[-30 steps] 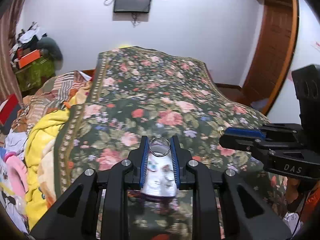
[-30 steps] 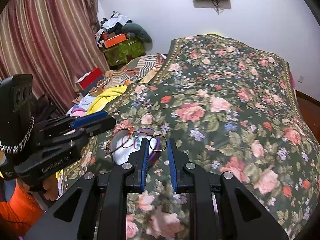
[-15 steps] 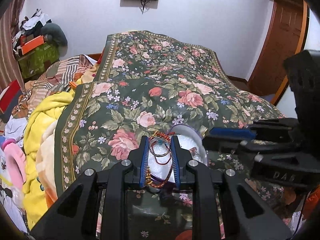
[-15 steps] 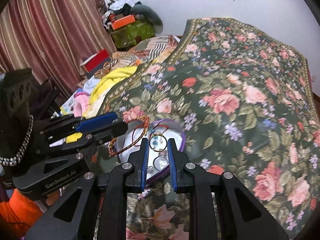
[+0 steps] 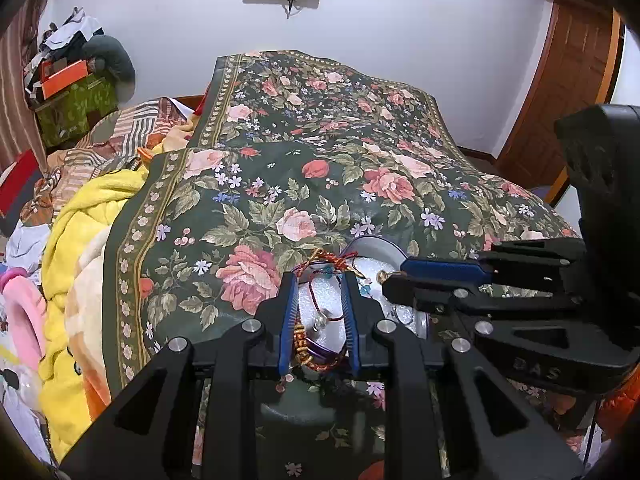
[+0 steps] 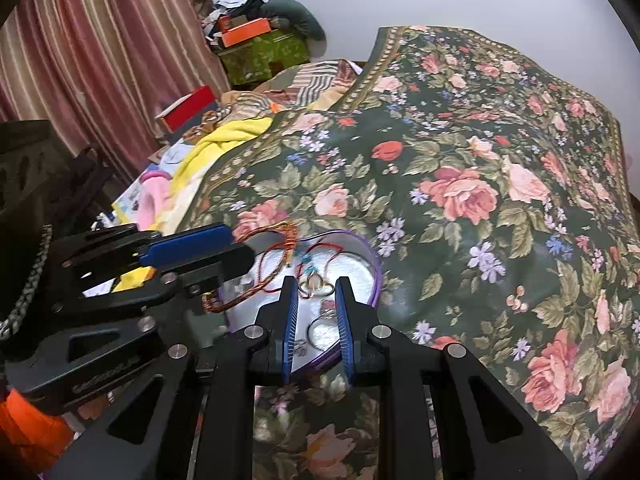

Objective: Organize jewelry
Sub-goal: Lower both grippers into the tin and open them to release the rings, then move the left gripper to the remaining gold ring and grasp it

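A purple-rimmed tin box (image 6: 375, 270) with a shiny white lining lies on the floral bedspread (image 6: 460, 184). Inside it are a red thread necklace with blue beads (image 6: 308, 258) and loose rings (image 6: 322, 334). My right gripper (image 6: 316, 282) hovers over the box, shut on a small gold ring (image 6: 316, 289) at its fingertips. My left gripper (image 5: 318, 280) is shut on a red-and-gold thread bracelet (image 5: 301, 342), which droops over the box's left edge as a coppery loop (image 6: 224, 304). The two grippers sit side by side, the right gripper (image 5: 394, 280) just right of the left.
A yellow blanket (image 5: 80, 240) and pink slippers (image 6: 154, 196) lie off the bedspread's left edge. Boxes and clothes (image 6: 256, 40) are piled by the striped curtain (image 6: 100, 60). A wooden door (image 5: 560, 100) stands at the far right. An orange sleeve (image 6: 28, 420) shows behind the left gripper.
Both grippers have come down and closer to the tin box, which now sits right under their fingertips. The ring and the bracelet have stayed in their grips.
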The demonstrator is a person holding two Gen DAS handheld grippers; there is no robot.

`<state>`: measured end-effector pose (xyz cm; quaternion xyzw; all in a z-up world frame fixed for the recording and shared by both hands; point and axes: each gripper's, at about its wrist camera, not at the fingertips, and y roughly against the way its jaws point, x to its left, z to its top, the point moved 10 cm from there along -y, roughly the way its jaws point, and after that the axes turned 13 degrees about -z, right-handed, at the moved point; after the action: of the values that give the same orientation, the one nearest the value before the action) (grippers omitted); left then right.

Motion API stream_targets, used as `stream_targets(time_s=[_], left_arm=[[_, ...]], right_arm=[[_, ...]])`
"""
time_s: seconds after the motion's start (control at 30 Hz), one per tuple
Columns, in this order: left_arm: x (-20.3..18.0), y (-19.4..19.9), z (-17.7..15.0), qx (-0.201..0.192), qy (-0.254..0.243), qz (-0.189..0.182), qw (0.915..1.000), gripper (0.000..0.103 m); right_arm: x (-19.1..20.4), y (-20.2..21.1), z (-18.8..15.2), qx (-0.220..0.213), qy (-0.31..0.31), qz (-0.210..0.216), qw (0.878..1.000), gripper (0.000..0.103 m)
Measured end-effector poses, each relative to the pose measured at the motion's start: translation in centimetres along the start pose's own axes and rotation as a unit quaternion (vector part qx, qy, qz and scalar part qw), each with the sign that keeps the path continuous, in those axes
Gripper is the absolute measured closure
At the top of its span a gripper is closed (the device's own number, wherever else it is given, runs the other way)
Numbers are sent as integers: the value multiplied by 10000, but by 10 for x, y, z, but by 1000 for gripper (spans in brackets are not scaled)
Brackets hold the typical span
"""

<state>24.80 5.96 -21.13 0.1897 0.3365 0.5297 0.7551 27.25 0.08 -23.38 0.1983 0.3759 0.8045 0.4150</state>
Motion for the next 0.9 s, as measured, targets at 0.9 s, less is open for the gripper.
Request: stream_targets(time_s=[0.9], left_arm=[[-32,25,11,-263,-187,-140,9994,65]], right_arm=[[-93,40,-45,159,-275,-1025,9942,66]])
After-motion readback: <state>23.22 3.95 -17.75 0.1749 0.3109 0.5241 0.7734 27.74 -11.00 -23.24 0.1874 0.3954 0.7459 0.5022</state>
